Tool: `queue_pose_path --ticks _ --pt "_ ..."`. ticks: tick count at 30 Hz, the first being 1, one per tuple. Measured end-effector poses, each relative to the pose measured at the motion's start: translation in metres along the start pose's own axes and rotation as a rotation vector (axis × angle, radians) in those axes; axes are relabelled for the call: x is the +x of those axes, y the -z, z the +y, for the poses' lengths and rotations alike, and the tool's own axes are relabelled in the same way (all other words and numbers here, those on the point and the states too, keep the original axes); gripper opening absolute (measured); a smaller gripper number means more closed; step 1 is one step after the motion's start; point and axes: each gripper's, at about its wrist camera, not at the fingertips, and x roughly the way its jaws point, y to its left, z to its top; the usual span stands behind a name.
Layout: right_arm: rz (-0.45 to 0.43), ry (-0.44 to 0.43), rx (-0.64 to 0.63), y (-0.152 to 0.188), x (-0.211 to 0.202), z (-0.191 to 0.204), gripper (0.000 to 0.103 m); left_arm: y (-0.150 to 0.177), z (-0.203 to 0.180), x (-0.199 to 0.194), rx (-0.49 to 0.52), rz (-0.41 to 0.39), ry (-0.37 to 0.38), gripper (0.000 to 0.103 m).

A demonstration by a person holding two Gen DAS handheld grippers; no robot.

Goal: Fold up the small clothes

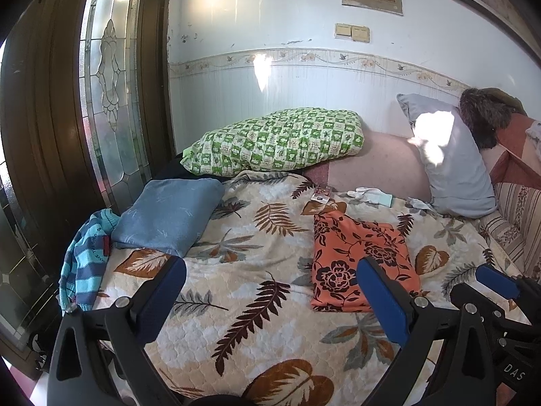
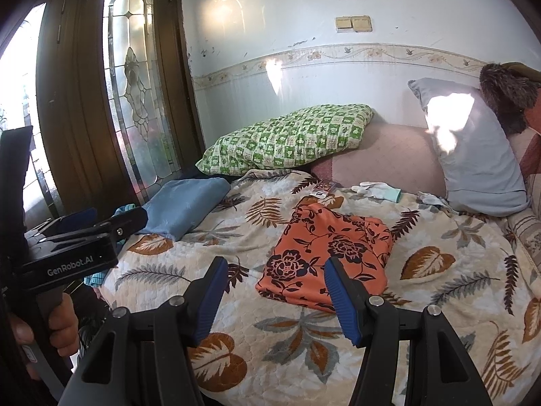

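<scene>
Your left hand-held gripper [image 1: 270, 291] and right hand-held gripper [image 2: 274, 291] hang released above the folded orange floral garment [image 2: 326, 253]; only your left view shows the striped top [image 1: 86, 257] fully.

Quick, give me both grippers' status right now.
Left gripper: open, holding nothing, above the leaf-print bedspread.
Right gripper: open, holding nothing, near the folded orange floral cloth.

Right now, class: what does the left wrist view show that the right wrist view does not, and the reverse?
Only the left view shows the striped blue garment in full, hanging off the bed's edge. Only the right view shows the person's hand holding the left gripper. Both show the folded orange floral cloth, the folded blue cloth, the green pillow and the open right gripper.
</scene>
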Motion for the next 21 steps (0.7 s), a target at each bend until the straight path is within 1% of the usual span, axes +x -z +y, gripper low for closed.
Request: queue_pose_path --ticks 9,21 --pt "-0.002 -0.003 -0.009 -0.001 0.006 0.001 0.063 0.000 0.000 0.007 -0.001 0.012 0.003 0.101" --pt "-0.017 0.009 -0.003 -0.013 0.017 0.000 0.063 -0.006 0.004 0.018 -0.007 0.022 -0.004 0.101"
